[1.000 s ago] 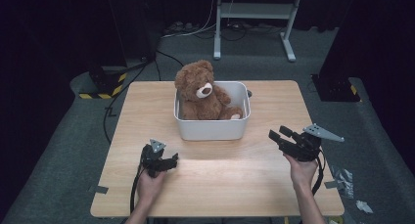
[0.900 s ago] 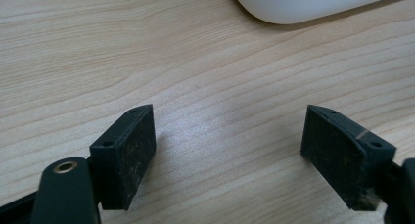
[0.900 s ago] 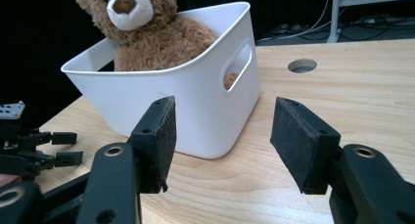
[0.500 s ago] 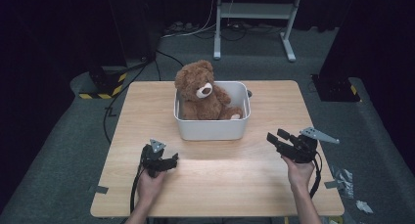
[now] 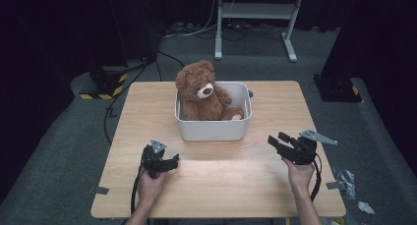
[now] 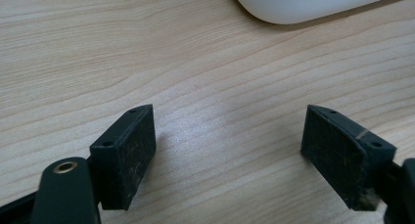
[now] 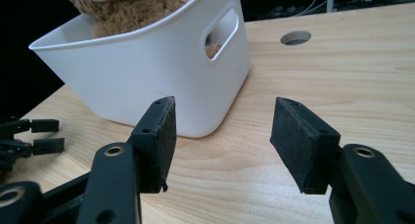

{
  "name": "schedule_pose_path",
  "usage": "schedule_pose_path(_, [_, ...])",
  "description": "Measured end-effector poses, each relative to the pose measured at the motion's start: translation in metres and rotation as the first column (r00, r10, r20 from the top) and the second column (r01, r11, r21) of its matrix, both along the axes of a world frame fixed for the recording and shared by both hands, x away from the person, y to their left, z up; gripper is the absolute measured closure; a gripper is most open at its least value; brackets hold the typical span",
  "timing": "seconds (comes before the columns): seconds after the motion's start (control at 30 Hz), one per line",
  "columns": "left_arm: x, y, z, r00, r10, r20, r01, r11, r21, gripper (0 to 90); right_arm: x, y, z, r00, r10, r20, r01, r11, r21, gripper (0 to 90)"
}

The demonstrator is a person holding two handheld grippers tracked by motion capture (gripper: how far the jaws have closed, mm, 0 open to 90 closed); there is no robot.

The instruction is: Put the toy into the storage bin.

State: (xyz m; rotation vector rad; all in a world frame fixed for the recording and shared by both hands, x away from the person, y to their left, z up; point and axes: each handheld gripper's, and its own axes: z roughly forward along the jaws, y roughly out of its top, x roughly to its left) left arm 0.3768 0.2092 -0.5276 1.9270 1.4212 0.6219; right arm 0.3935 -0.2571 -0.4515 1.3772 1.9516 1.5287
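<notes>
A brown teddy bear (image 5: 202, 93) sits upright in a white bin (image 5: 212, 129) at the middle of the wooden table (image 5: 216, 181). My left gripper (image 5: 173, 159) rests low on the table in front of the bin's left corner, open, with bare wood between its pads (image 6: 125, 153) and the bin's edge (image 6: 313, 4) beyond. My right gripper (image 5: 277, 139) is held off the bin's right front corner, open and empty. In the right gripper view the bin (image 7: 147, 72), with its handle slot, stands just past the pads (image 7: 159, 136), with bear fur (image 7: 132, 4) above the rim.
A round hole (image 7: 295, 37) pierces the table behind the bin. The other gripper (image 7: 29, 136) lies at the far left of the right gripper view. A metal stand (image 5: 255, 23) and cables lie on the floor beyond the table. Tape scraps (image 5: 344, 178) lie at the right.
My right gripper has moved slightly left and toward the bin's right front corner. The left gripper, bear and bin have stayed put.
</notes>
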Motion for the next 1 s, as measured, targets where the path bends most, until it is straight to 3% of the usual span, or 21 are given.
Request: schedule_pose_path(1.0, [0.0, 0.0, 0.0, 1.0, 0.001, 0.0, -0.001, 1.0, 0.003, 20.6, 0.015, 0.0, -0.026, 0.9968, -0.04, -0.069, 0.036, 0.9972, -0.065, 42.0])
